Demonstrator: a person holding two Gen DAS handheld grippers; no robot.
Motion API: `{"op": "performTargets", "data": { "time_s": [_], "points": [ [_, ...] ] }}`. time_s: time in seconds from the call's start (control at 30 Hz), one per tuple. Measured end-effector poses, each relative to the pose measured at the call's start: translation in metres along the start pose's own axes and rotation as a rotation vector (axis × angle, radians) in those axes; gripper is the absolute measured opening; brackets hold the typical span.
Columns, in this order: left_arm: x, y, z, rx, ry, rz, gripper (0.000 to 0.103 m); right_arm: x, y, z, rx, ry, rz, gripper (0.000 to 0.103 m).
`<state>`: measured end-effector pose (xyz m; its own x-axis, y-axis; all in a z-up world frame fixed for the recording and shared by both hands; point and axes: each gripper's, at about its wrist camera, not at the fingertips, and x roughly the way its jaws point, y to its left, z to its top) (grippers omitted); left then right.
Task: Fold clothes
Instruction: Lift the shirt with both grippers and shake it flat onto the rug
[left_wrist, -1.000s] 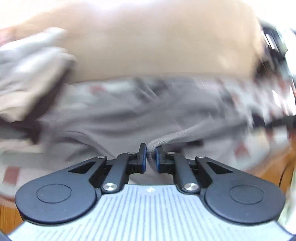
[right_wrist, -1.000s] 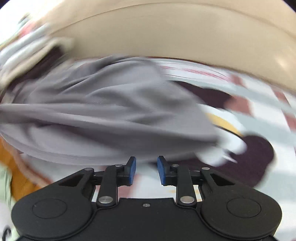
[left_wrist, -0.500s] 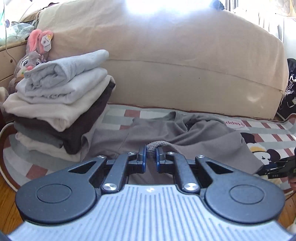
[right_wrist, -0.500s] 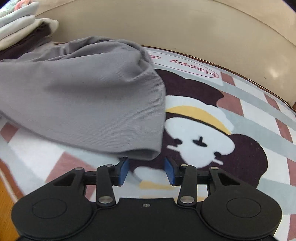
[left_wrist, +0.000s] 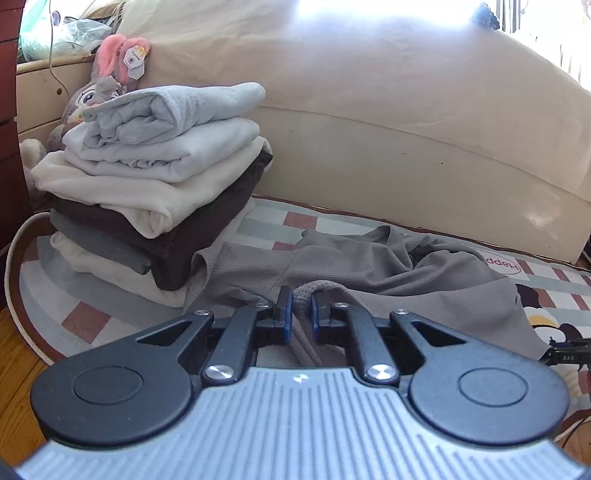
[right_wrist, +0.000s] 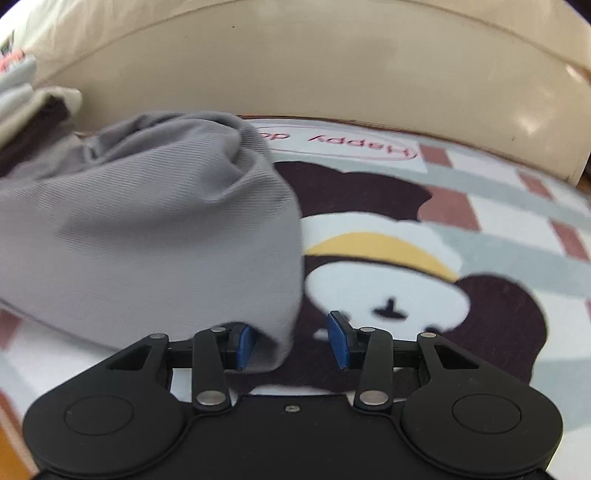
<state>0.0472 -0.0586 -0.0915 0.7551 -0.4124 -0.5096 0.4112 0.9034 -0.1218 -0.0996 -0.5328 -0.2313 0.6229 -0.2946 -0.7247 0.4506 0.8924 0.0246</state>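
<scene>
A beige sofa (left_wrist: 369, 122) is filling the background, running along the far edge of a patterned rug (left_wrist: 291, 220) that is lying on a wooden floor (left_wrist: 14, 339). The rug is showing a cartoon face (right_wrist: 384, 295) and a checked border. A grey garment (left_wrist: 351, 266) is lying crumpled across the middle of the rug, with one bunched end reaching toward the cartoon face. Near the rug's left edge a stack (left_wrist: 147, 184) of folded clothes is sitting, touching the garment's left side, and a plush toy (left_wrist: 107, 81) is leaning behind it against the sofa.

The left claw (left_wrist: 298, 314) is pinching a thick ribbed hem (left_wrist: 314, 286) of the garment, its blue pads pressed together on the fabric at the near edge of the rug. The right claw (right_wrist: 291, 339) is standing spread wide, low over the rug; the garment's bunched end (right_wrist: 273, 332) is lying between its pads, against the left one and apart from the right one. This view is somewhat blurred.
</scene>
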Motion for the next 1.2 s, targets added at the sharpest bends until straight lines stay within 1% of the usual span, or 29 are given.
{"op": "performTargets", "data": {
  "time_s": [0.07,0.1,0.13,0.17,0.2,0.27,0.33,0.4,0.43,0.57,0.6,0.7,0.73,0.77,0.8,0.83,0.87,0.9,0.97,1.0,1.03,1.07,1.1,1.13,1.17,1.2],
  "points": [
    [-0.001,-0.005,-0.001,0.015,0.000,0.009,0.009,0.009,-0.002,0.006,0.034,-0.025,0.006,0.047],
    [0.000,-0.008,-0.002,0.023,0.002,0.015,0.009,0.013,0.000,0.011,0.033,-0.029,0.012,0.045],
    [0.000,-0.011,-0.003,0.031,0.005,0.022,0.009,0.017,0.003,0.016,0.030,-0.033,0.019,0.015],
    [-0.006,-0.014,-0.005,0.041,0.008,0.029,0.009,0.020,0.006,0.021,0.026,-0.036,0.025,0.002],
    [-0.014,-0.017,-0.007,0.052,0.010,0.035,0.009,0.019,0.009,0.027,0.028,-0.048,0.016,0.004],
    [-0.031,-0.024,-0.012,0.075,0.014,0.048,0.009,-0.013,0.006,0.043,0.084,-0.172,0.036,0.003],
    [-0.048,-0.030,-0.016,0.098,0.017,0.060,0.009,-0.059,-0.004,0.053,0.166,-0.278,0.069,0.003],
    [-0.065,-0.037,-0.021,0.120,0.021,0.073,0.009,-0.113,-0.018,0.052,0.221,-0.367,0.109,0.003],
    [-0.074,-0.040,-0.023,0.132,0.023,0.079,0.009,-0.138,-0.025,0.048,0.238,-0.389,0.130,0.003],
    [-0.108,-0.054,-0.032,0.177,0.031,0.105,0.009,-0.203,-0.048,0.009,0.220,-0.364,0.182,0.003],
    [-0.117,-0.057,-0.034,0.188,0.033,0.111,0.009,-0.206,-0.052,-0.003,0.211,-0.332,0.189,0.003],
    [-0.105,-0.053,-0.044,0.123,0.115,0.104,0.009,-0.175,-0.058,-0.034,0.184,-0.165,0.203,0.003],
    [-0.093,-0.052,-0.044,0.105,0.143,0.098,0.009,-0.156,-0.056,-0.038,0.177,-0.112,0.202,0.003],
    [-0.078,-0.052,-0.042,0.090,0.170,0.093,0.009,-0.137,-0.055,-0.033,0.177,-0.069,0.221,0.003],
    [-0.057,-0.055,-0.033,0.098,0.193,0.088,0.009,-0.118,-0.054,-0.028,0.178,-0.026,0.242,0.003],
    [-0.034,-0.059,-0.021,0.118,0.213,0.084,0.009,-0.099,-0.053,-0.013,0.176,0.000,0.256,0.003],
    [-0.011,-0.063,-0.009,0.138,0.233,0.079,0.009,-0.093,-0.052,0.015,0.154,-0.031,0.245,0.003],
    [0.012,-0.070,0.011,0.179,0.232,0.091,0.009,-0.089,-0.051,0.046,0.129,-0.067,0.231,0.003],
    [0.042,-0.089,0.064,0.293,0.162,0.154,0.009,-0.081,-0.049,0.106,0.080,-0.140,0.203,0.002],
    [0.046,-0.100,0.096,0.339,0.103,0.191,0.009,-0.095,-0.051,0.141,0.068,-0.217,0.167,0.002],
    [0.033,-0.108,0.126,0.332,0.028,0.196,0.009,-0.122,-0.061,0.174,0.107,-0.307,0.157,0.002],
    [0.013,-0.114,0.155,0.300,-0.051,0.184,0.009,-0.151,-0.071,0.206,0.152,-0.398,0.149,0.002],
    [-0.008,-0.120,0.184,0.268,-0.130,0.172,0.009,-0.188,-0.080,0.229,0.187,-0.496,0.158,0.002],
    [-0.028,-0.127,0.213,0.236,-0.208,0.159,0.009,-0.227,-0.078,0.236,0.166,-0.597,0.135,0.002],
    [-0.051,-0.132,0.231,0.220,-0.289,0.154,0.009,-0.266,-0.076,0.241,0.138,-0.698,0.108,0.002],
    [-0.078,-0.136,0.241,0.212,-0.369,0.148,0.009,-0.305,-0.074,0.246,0.110,-0.799,0.080,0.002]
  ]
}}
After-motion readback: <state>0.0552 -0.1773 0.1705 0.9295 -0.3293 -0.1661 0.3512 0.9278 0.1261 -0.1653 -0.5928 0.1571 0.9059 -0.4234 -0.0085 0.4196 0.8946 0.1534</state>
